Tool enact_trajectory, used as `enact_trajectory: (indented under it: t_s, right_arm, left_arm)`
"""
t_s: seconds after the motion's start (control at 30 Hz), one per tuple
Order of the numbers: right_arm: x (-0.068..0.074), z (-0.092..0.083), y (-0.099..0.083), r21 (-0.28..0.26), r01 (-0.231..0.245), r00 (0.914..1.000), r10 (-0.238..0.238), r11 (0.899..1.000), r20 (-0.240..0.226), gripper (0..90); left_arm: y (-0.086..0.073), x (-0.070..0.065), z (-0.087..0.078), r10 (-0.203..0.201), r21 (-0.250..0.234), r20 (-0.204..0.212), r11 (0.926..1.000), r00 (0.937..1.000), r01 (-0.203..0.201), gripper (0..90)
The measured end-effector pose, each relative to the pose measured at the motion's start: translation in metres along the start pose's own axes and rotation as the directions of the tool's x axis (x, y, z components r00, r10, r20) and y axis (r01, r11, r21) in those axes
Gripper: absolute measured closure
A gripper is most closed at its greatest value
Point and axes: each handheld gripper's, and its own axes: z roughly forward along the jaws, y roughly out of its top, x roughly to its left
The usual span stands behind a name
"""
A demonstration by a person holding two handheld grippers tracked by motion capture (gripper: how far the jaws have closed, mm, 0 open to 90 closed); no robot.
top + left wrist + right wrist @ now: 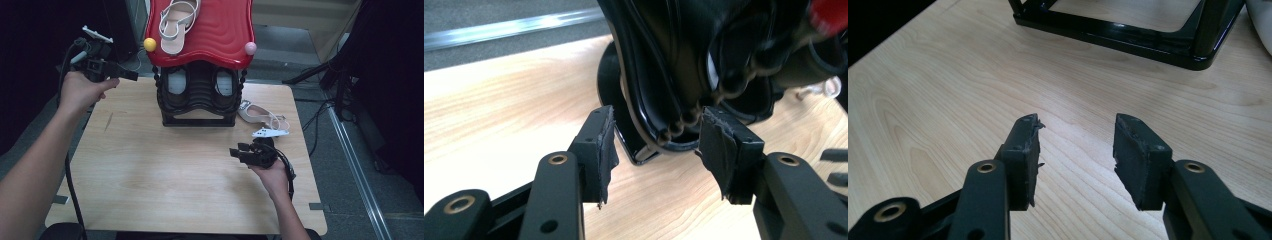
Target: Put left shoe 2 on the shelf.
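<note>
Left tongs (656, 145): jaws apart, nothing pressed between the pads. In the left gripper view the lower corner of the black rack (684, 75) sits between the pad tips; the right pad lies just beside the beaded edge of the rack, contact cannot be told. In the high view the left tongs (131, 75) sit at the far left edge of the worktop (150, 170), pointing toward the rack (199, 97), the left hand (82, 92) behind them.

Right tongs (1075, 145): jaws apart, empty, bare wood between the pads. The rack's base frame (1128, 37) lies ahead, well apart from the pads. In the high view the right tongs (235, 151) lie low over the right half of the worktop, pointing left, held by the right hand (272, 172).

Rack: stands at the far middle of the worktop, black lower tier with two dark openings, red wavy top tray (220, 35) above. A yellow ball (150, 44) and a pink ball (250, 48) sit at the tray's front corners.

Sandals: one white sandal (176, 22) lies on the red tray. A second white sandal (260, 114) lies on the worktop just right of the rack base, near the right tongs but not touching them.
</note>
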Motion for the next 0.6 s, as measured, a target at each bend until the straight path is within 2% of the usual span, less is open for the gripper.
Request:
enact_trajectory:
  t_s: [0.03, 0.1, 0.23, 0.33, 0.53, 0.6]
  right_arm:
    - [0.000, 0.000, 0.000, 0.002, 0.007, 0.9999, -0.007, 1.000, 0.009, 54.7]
    - [0.000, 0.001, -0.001, 0.013, 0.011, 0.9995, -0.011, 1.000, 0.029, 56.0]
    - [0.000, 0.001, 0.000, 0.010, 0.011, 0.9995, -0.011, 1.000, 0.031, 56.2]
    - [0.000, 0.001, -0.001, 0.011, 0.011, 0.9994, -0.012, 1.000, 0.032, 56.2]
    - [-0.001, 0.002, 0.000, 0.004, -0.011, 0.9995, 0.011, 1.000, 0.030, 56.1]
    - [-0.001, 0.001, 0.000, -0.003, -0.016, 0.9995, 0.016, 1.000, 0.027, 56.2]
  left_arm:
    - [-0.002, -0.002, 0.001, 0.003, -0.002, -0.009, 1.0000, 1.0000, -0.003, 48.9]
    - [-0.009, -0.006, 0.005, 0.009, -0.007, 0.000, 0.9999, 1.0000, -0.009, 49.0]
    - [-0.021, -0.010, 0.013, 0.021, -0.005, 0.003, 0.9998, 0.9998, -0.021, 48.7]
    - [-0.029, -0.011, 0.017, 0.036, 0.000, -0.011, 0.9994, 0.9993, -0.036, 48.6]
    - [-0.048, -0.009, 0.030, 0.011, 0.015, 0.015, 0.9998, 0.9998, -0.011, 48.2]
    - [-0.055, -0.010, 0.035, 0.015, 0.025, 0.004, 0.9996, 0.9999, -0.015, 47.8]
